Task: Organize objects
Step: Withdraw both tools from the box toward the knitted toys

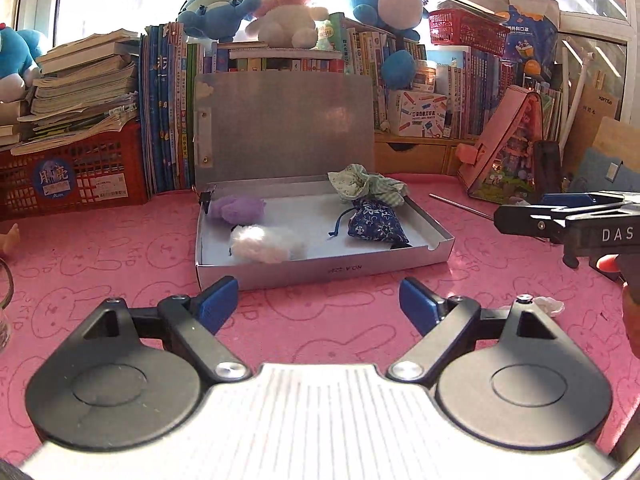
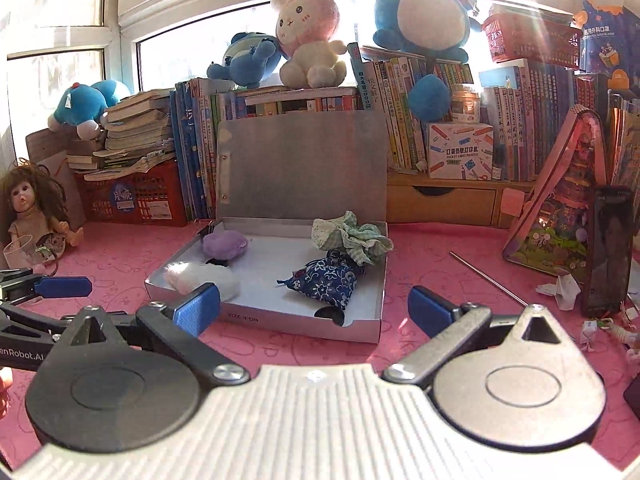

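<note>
A sunlit window is seen behind a table (image 1: 100,264) covered with a pink rabbit-print cloth. Along the back, rows of books (image 2: 404,116) are lined up, with a leaning stack of books piled on a red crate (image 1: 76,176) at the left, and plush toys (image 2: 308,40) are seated on top of the rows.

In the middle of the table a shallow silver box (image 1: 320,268) is placed with its lid (image 2: 304,168) raised upright against the books. Four soft items are held inside it: a purple pompom (image 1: 238,208) at the back left, a white fluffy ball (image 1: 266,244) at the front left, a green checked pouch (image 1: 364,186) draped over the back right rim, and a blue floral pouch (image 2: 326,282) just in front of it.

The left gripper (image 1: 318,304) is held low in front of the box, its jaws spread wide with nothing between them. The right gripper (image 2: 314,308) is likewise held before the box, jaws apart and holding nothing; in the left view it is seen from the side at the right edge.

To the right of the box a thin metal rod (image 2: 488,278) is laid on the cloth, with a pink house-shaped box (image 2: 560,208), a dark phone (image 2: 608,248) and paper scraps (image 2: 560,288) beyond it. At the far left a doll (image 2: 32,216) is propped behind a clear glass (image 2: 22,256).
</note>
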{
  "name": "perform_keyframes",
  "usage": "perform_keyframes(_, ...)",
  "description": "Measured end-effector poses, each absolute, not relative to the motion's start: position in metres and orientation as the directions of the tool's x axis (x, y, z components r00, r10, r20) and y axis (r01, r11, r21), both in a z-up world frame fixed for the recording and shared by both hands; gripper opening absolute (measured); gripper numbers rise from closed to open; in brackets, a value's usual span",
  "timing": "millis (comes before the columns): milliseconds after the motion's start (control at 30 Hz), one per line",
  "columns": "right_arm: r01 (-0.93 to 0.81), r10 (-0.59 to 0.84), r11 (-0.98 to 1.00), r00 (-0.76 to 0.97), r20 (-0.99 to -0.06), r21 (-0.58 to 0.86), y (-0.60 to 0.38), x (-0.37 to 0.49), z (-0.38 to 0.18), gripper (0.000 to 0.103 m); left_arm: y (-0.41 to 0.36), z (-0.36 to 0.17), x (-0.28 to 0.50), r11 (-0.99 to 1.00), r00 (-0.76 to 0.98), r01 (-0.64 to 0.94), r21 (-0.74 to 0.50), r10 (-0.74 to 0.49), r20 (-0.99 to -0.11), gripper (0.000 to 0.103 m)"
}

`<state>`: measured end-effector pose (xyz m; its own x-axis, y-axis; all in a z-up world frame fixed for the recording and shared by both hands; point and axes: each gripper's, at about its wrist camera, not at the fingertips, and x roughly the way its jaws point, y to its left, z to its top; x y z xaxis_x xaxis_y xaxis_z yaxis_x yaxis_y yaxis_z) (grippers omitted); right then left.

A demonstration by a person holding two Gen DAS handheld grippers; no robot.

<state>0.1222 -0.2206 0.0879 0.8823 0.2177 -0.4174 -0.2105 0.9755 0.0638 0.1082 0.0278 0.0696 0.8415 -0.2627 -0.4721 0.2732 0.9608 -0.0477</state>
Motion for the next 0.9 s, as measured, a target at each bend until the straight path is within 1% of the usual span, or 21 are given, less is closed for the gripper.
perform_keyframes(300, -0.21, 0.214, 0.976, 0.867, -0.449, 0.059, -0.222, 0.093, 0.059, 0.103, 0.014, 0.047, 0.07, 0.946, 0.818, 0.315, -0.07, -0.309, -0.485, 0.09)
perform_keyframes(467, -0.216, 0.224, 0.974, 0.848, -0.48, 0.073, -0.224, 0.086, 0.045, 0.103, 0.001, 0.038, 0.053, 0.923, 0.782, 0.373, -0.096, -0.368, -0.503, 0.09)
perform_keyframes(700, -0.235, 0.24, 0.969, 0.835, -0.495, 0.074, -0.226, 0.077, 0.034, 0.103, -0.023, 0.026, 0.032, 0.872, 0.718, 0.479, -0.104, -0.457, -0.524, 0.09)
perform_keyframes(900, -0.245, 0.254, 0.966, 0.827, -0.502, 0.085, -0.23, 0.071, 0.03, 0.103, -0.035, 0.012, 0.032, 0.861, 0.686, 0.494, -0.122, -0.472, -0.554, 0.09)
